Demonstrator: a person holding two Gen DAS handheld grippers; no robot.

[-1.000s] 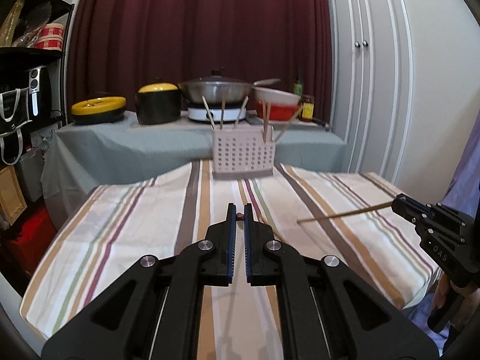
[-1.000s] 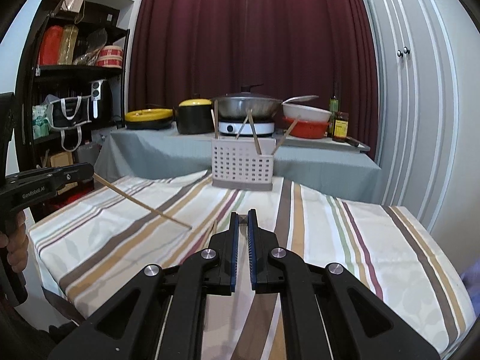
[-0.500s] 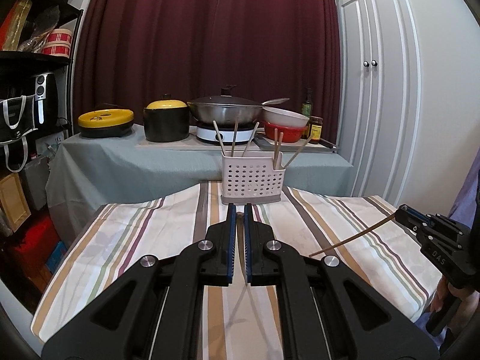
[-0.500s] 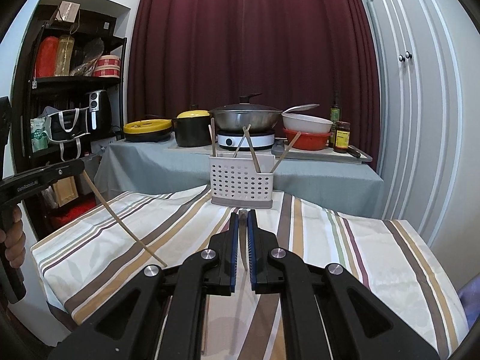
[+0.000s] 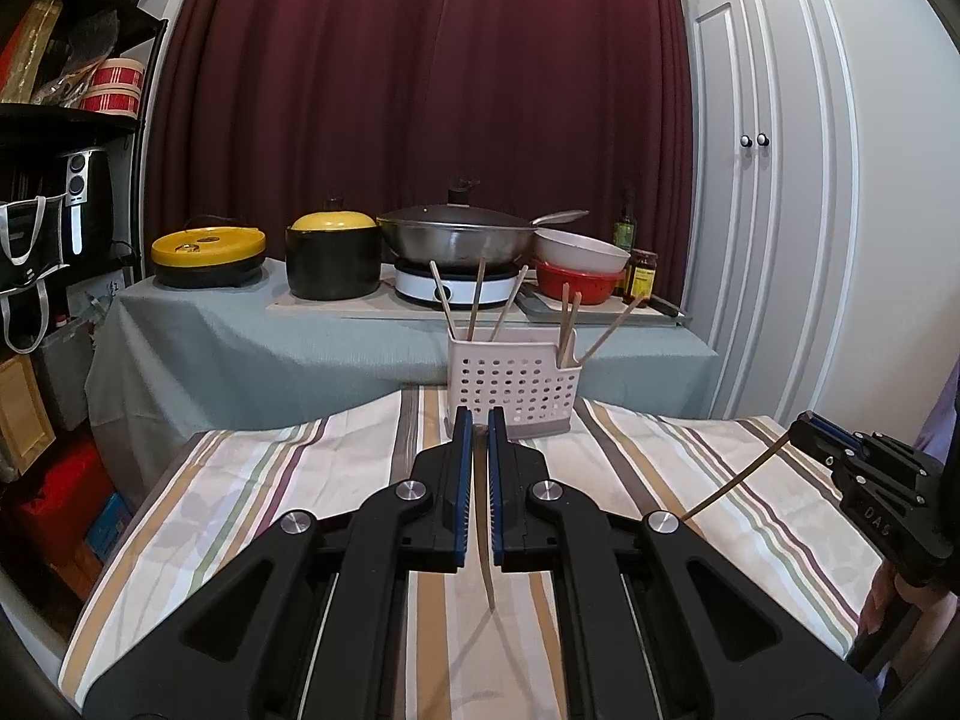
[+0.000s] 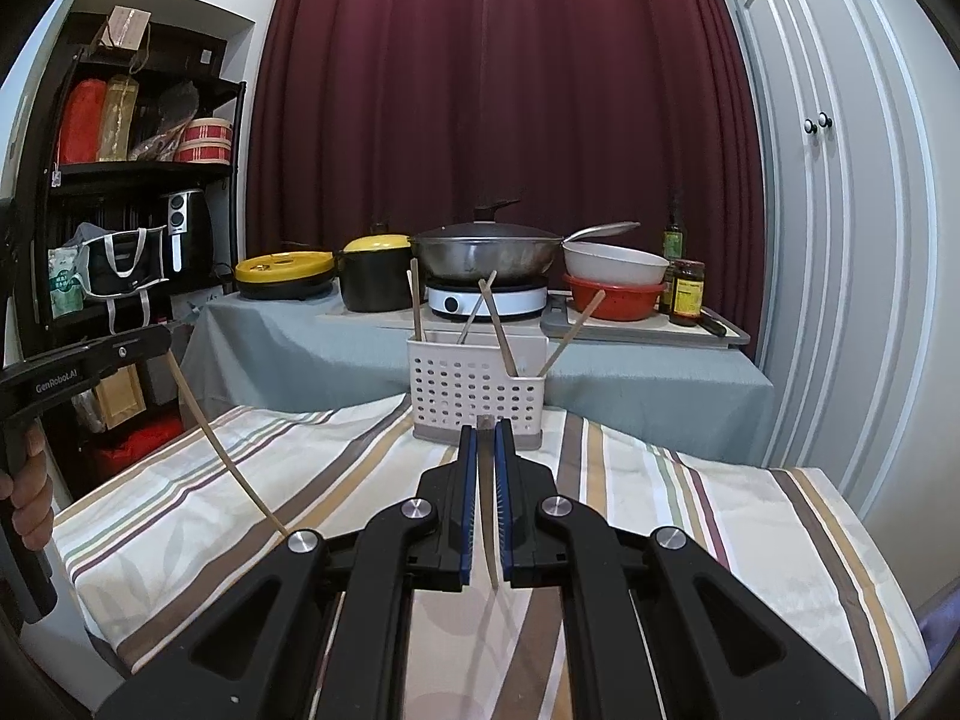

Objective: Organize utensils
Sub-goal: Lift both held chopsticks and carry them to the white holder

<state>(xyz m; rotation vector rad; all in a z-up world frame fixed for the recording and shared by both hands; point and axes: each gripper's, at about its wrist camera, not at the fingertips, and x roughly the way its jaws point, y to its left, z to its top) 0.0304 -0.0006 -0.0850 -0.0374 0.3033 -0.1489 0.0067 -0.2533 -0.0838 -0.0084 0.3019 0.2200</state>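
A white perforated utensil caddy (image 5: 510, 384) (image 6: 474, 396) stands at the far edge of the striped tablecloth (image 5: 270, 480), with several wooden chopsticks leaning in it. My left gripper (image 5: 478, 420) is shut on a chopstick (image 5: 486, 564) that hangs tip-down above the cloth. My right gripper (image 6: 486, 432) is shut on another chopstick (image 6: 489, 540), also pointing down. In the left wrist view the right gripper (image 5: 807, 423) shows at the right edge with its chopstick (image 5: 732, 483). The right wrist view has the left gripper (image 6: 159, 339) at the left edge with its chopstick (image 6: 228, 450). Both grippers are short of the caddy.
Behind the table is a grey-covered counter (image 5: 240, 336) with a yellow-lidded pan (image 5: 207, 255), a black pot (image 5: 333, 258), a wok on a hob (image 5: 459, 240), stacked bowls (image 5: 579, 270) and jars. Shelves (image 6: 120, 180) stand left, white cupboard doors (image 5: 768, 240) right. A hand (image 6: 27, 486) holds the left gripper's handle.
Both grippers have risen and tilted up. Their chopsticks have swung from nearly level to steeply tip-down. The caddy now appears lower and nearer to the fingertips in both views.
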